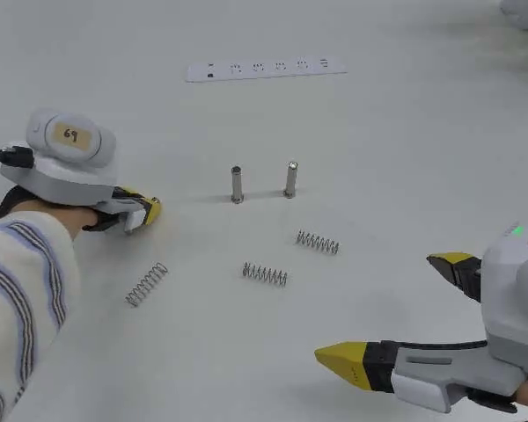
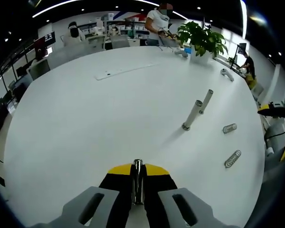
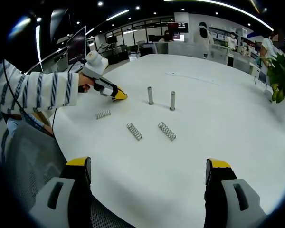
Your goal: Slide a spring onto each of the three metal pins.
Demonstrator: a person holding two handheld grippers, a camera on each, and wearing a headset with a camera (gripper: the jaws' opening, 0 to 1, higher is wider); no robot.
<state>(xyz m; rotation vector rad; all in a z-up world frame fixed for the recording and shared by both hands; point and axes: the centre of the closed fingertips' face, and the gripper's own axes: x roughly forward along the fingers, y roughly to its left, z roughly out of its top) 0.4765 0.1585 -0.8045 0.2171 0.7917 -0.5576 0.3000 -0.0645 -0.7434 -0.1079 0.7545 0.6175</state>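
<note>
Two metal pins [image 1: 237,185] [image 1: 290,179] stand upright on the white table [image 1: 405,158]. Three springs lie in front of them: one on the left [image 1: 147,284], one in the middle [image 1: 265,274], one on the right [image 1: 318,242]. My left gripper [image 1: 148,212] rests at the left, shut on a third metal pin [image 2: 138,183] that runs lengthwise between its jaws. My right gripper [image 1: 392,308] hovers at the front right, open wide with nothing in it. The right gripper view shows both pins [image 3: 150,95] [image 3: 172,100] and the springs [image 3: 134,131] ahead.
A white power strip [image 1: 266,68] lies flat at the back of the table. A potted plant [image 2: 203,40] stands at the far edge in the left gripper view. People stand at other desks beyond the table.
</note>
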